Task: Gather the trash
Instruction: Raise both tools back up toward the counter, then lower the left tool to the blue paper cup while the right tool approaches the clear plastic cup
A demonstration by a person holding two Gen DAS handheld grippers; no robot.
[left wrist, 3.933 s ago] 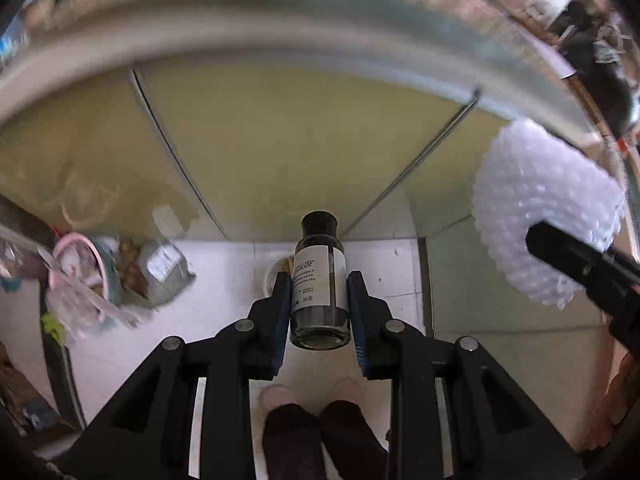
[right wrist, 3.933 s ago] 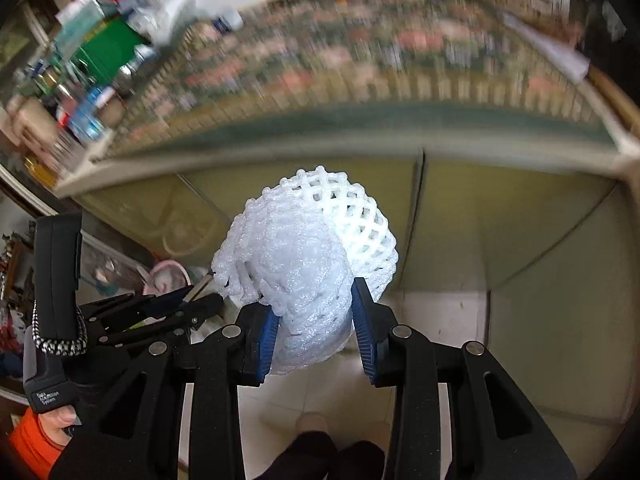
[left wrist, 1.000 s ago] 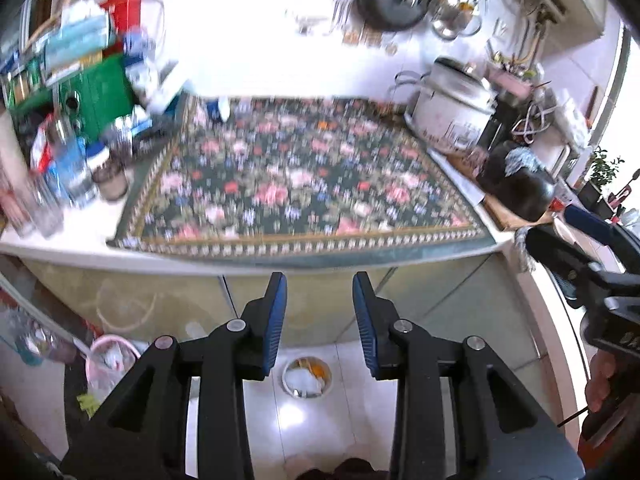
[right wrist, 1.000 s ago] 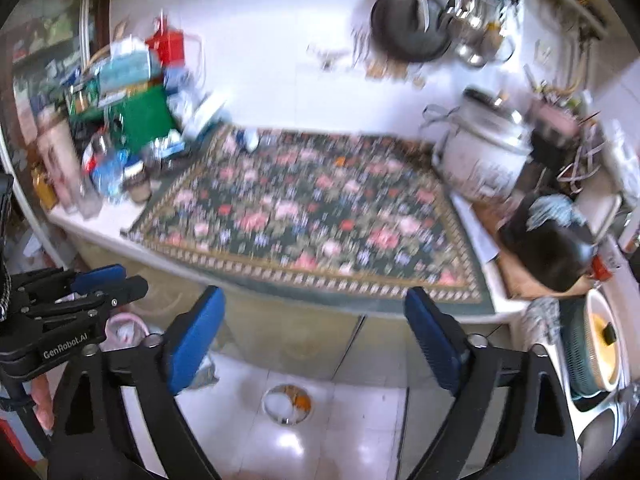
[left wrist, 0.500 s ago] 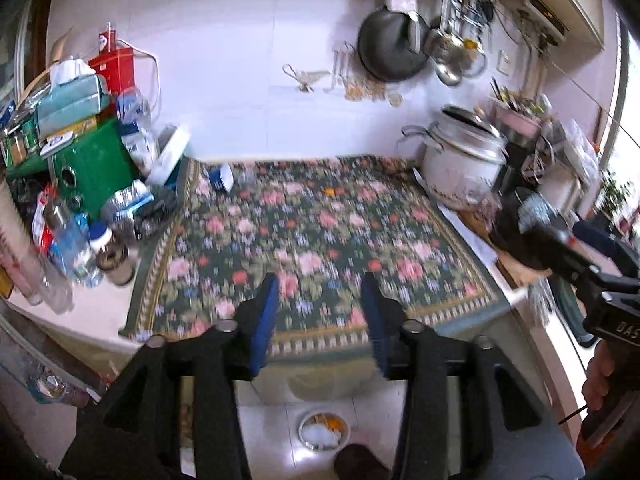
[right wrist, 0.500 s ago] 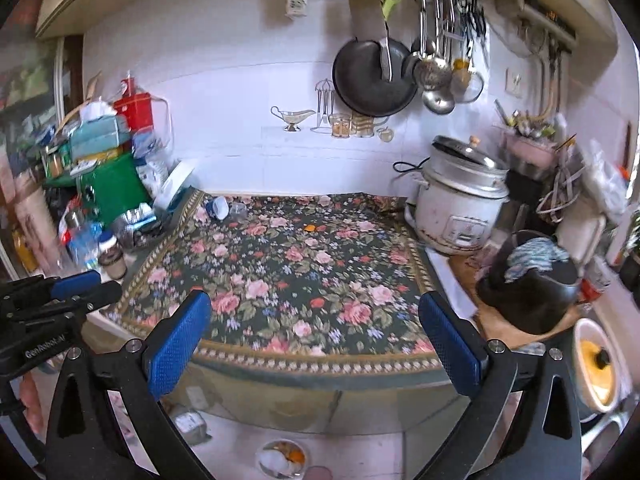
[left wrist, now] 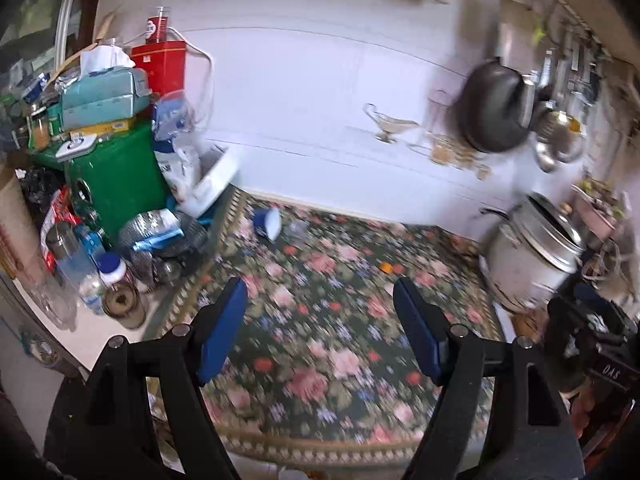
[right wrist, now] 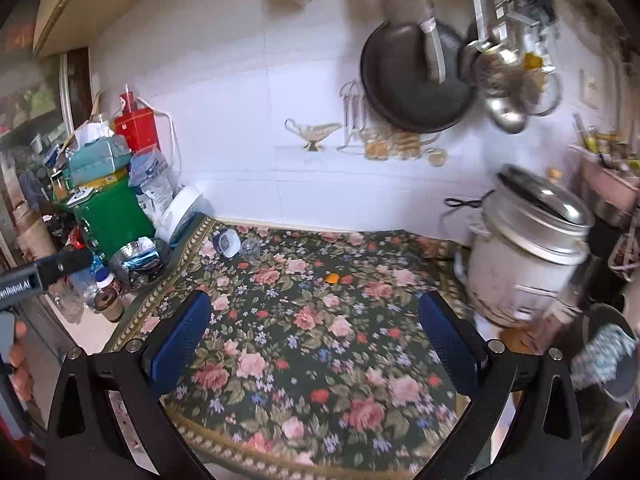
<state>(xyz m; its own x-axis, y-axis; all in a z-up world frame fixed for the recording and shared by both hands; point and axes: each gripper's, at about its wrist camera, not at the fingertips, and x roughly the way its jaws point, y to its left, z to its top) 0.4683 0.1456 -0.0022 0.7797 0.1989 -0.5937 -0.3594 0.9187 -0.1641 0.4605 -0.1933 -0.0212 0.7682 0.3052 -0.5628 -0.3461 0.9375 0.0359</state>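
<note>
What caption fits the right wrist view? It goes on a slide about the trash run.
Right gripper open and empty above the floral mat, small orange scrap lying ahead.

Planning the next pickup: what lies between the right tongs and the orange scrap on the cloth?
Only bare floral cloth between the open right tongs and orange scrap, per the right wrist view.

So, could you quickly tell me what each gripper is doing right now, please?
Left gripper: open, holding nothing.
Right gripper: open, holding nothing.
</note>
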